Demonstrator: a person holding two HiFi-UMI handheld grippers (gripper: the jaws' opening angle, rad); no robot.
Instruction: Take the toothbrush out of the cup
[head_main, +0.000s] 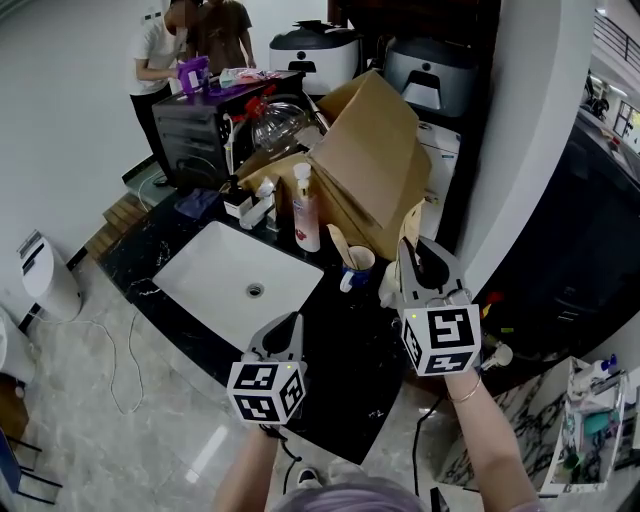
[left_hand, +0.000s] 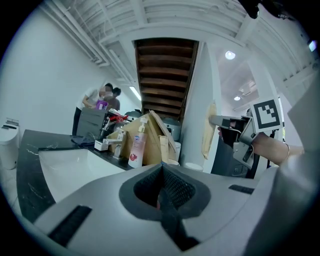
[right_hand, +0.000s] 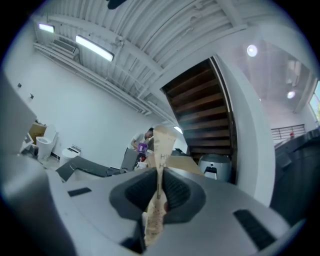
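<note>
The left tongs (head_main: 290, 325) sit low at the left, pointing ahead and slightly down, jaws pressed together with nothing between them; the left forearm (head_main: 243, 472) comes in from the bottom edge. The right tongs (head_main: 415, 250) are held higher and further forward, about level, jaws clamped on a paper-wrapped toothbrush (head_main: 411, 222) that stands up from them. A thin bracelet (head_main: 466, 393) circles the right wrist

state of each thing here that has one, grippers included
right gripper: shut on the toothbrush
toothbrush: paper-wrapped, out of the cup, held up
left gripper: shut, empty
cup: upright on the counter, a beige stick in it
pump bottle: upright
cardboard box: flaps open
</note>
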